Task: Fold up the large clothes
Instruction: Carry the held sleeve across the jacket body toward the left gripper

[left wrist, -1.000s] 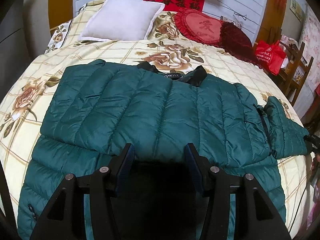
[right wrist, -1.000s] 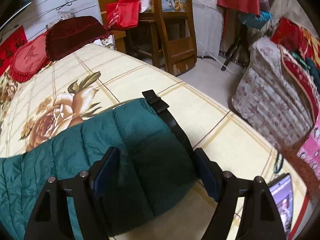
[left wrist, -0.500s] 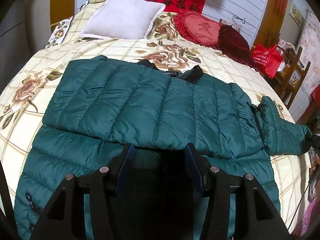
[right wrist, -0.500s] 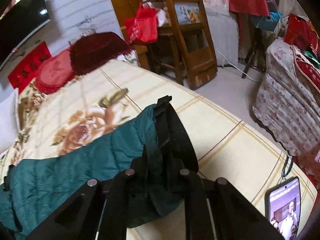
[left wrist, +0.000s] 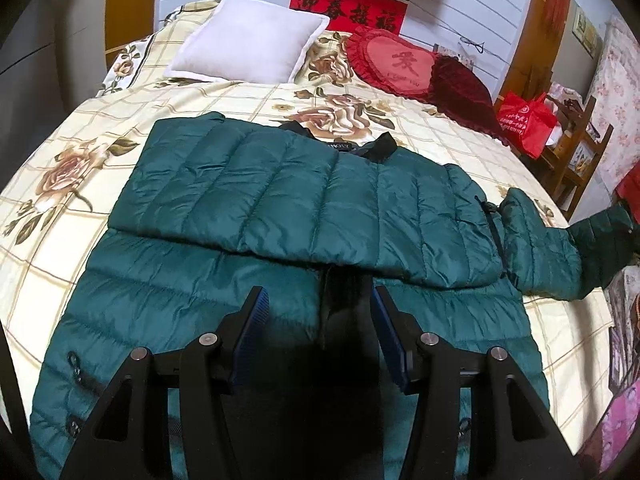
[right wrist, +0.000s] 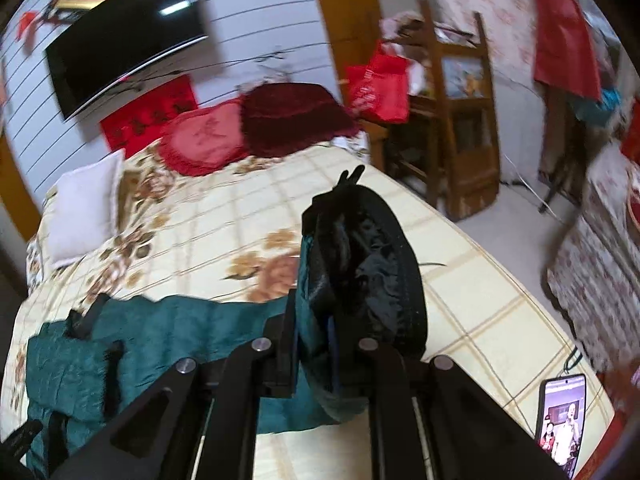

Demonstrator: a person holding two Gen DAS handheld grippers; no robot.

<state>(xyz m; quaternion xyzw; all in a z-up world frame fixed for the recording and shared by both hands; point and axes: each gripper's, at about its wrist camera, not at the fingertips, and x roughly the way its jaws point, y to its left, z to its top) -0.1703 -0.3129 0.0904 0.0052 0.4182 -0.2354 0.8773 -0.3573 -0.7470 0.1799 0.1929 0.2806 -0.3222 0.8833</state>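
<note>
A dark green quilted puffer jacket lies spread on the floral bed, one sleeve folded across its chest. My left gripper is open and empty, hovering above the jacket's lower middle. The other sleeve stretches to the right and rises off the bed at its end. My right gripper is shut on that sleeve's cuff, whose black lining bulges up between and above the fingers. The jacket body trails off to the left in the right wrist view.
A white pillow and red cushions lie at the bed's head. A red bag hangs on a wooden chair beside the bed. A phone lies near the bed's edge. A TV hangs on the wall.
My right gripper has closed on the sleeve cuff and lifted it up off the bed. My left gripper has pulled back from the jacket, staying open.
</note>
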